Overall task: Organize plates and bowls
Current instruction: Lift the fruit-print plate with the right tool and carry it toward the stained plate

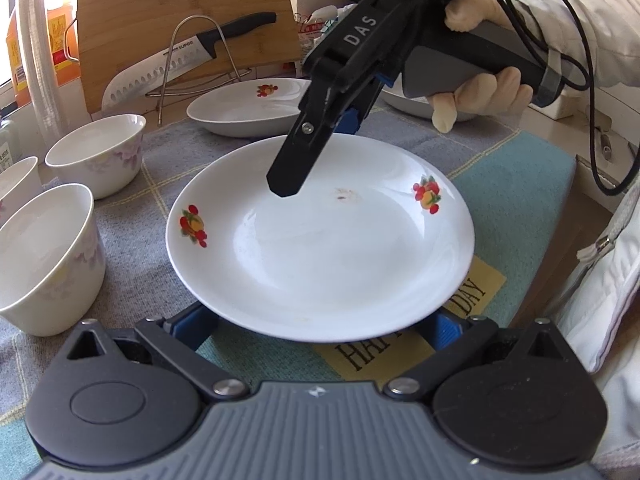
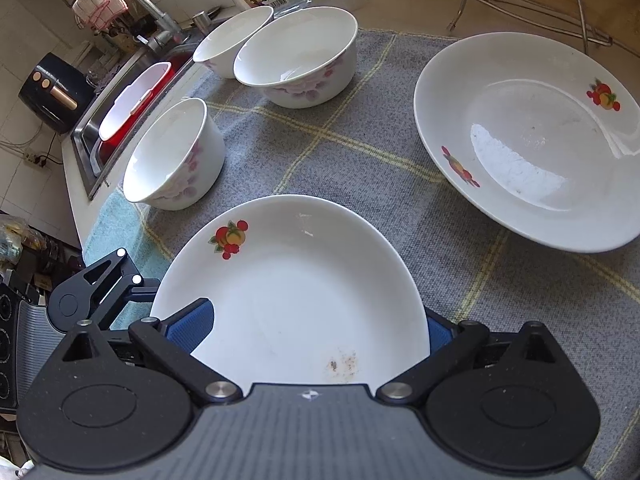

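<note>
Covering most of the counter [image 2: 72, 184], a grey checked cloth [image 2: 360, 152] carries all the crockery. Biggest item in the right wrist view: a white plate w/ fruit prints [image 2: 532, 140], upper right of frame, lying on the cloth well apart from the rest. Next, the held plate [image 1: 320, 236] fills centre frame in the left wrist view; it sits between both tools. Left tool [image 1: 320, 326] is spread wide at bottom of frame, blue pads either side of the plate's near rim, plate resting between them; can't tell if the pads actually press it. Right tool [image 1: 290, 180] comes down from upper right, gripped by a gloved hand [image 1: 480, 92], its black finger over the plate's inner face, the other finger below; pinching the far rim, as the right wrist view shows at bottom of frame. Three white bowls [image 2: 296, 56] w/ pale floral print stand upper left, near each other. A knife [image 1: 192, 60] leans on a cutting board [image 1: 180, 20], top left.
</note>
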`<move>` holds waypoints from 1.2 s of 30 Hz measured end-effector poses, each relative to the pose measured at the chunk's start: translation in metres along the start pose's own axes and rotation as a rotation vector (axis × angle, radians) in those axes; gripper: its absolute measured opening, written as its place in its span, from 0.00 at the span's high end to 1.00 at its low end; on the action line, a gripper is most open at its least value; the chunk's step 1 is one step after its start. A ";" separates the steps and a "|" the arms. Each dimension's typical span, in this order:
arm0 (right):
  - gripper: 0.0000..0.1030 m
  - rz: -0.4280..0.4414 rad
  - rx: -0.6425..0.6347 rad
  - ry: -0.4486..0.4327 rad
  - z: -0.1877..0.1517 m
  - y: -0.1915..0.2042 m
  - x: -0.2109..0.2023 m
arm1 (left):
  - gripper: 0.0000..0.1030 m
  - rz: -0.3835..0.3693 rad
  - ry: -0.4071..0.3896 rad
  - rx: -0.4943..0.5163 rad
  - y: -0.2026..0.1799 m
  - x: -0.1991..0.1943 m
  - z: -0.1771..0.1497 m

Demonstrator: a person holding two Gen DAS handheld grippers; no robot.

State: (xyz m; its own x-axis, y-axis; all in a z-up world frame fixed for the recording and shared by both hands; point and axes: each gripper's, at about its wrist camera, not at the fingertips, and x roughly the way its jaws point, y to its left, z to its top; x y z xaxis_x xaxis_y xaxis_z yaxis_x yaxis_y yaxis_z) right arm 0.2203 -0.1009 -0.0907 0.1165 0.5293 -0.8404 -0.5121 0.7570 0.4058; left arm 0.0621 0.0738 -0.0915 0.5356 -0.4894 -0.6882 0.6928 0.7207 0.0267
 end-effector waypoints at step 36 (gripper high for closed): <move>0.01 0.027 0.004 0.011 -0.001 0.001 -0.008 | 0.01 -0.039 0.032 0.031 0.007 0.003 0.006</move>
State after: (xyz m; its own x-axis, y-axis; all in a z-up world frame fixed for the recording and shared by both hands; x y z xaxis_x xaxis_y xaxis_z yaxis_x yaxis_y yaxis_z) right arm 0.2182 -0.1048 -0.0844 0.0936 0.5456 -0.8328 -0.5112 0.7441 0.4300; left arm 0.0714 0.0744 -0.0895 0.4926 -0.5003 -0.7120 0.7278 0.6855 0.0218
